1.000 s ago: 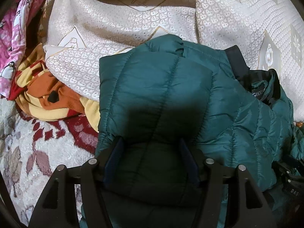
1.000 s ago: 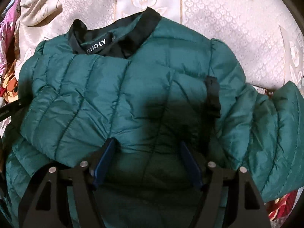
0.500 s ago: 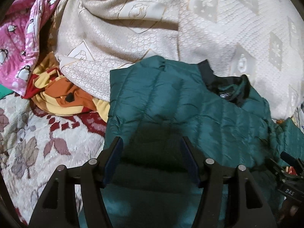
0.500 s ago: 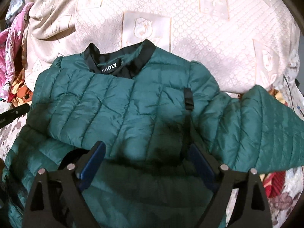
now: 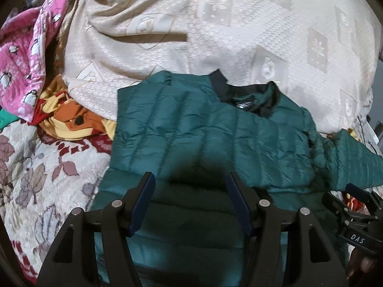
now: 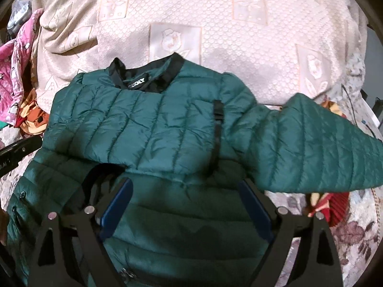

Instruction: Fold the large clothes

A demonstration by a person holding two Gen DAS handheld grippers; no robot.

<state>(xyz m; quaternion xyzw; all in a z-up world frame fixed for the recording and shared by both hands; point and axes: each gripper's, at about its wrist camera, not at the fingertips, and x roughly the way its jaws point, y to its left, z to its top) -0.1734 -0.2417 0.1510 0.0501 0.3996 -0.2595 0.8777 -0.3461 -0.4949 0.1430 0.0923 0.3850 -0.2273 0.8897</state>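
Jacket (image 6: 153,129): green and quilted, it lies across the cream bedspread (image 6: 239,24), with the black collar (image 6: 148,76) at twelve o'clock in your right view. One sleeve (image 6: 323,148) sticks out flat toward three o'clock. The other side appears already folded across the chest, though you cannot confirm how neatly from these views.

Your right gripper (image 6: 186,205) hangs over the lower body of the jacket. Its jaws have just been opening and now stand wide, with nothing pinched between them. Your left gripper (image 5: 189,203) is also over the hem area, its jaws moderately apart and not closed on cloth.

Risks from here:
- The slick, puffy shell will likely spring back. With neither gripper holding it, the folded panel may creep open.
- The loose sleeve at three o'clock hangs toward the bed's edge. If you fold the hem up first, it may drag or bunch under the body.
- A black buckle strap (image 6: 216,129) runs down the chest. A jaw could snag it and pull the layers askew.
- The pile of clothes (image 5: 67,117) at nine o'clock in your left view lies against the jacket's edge; a low pinch there could catch it too.
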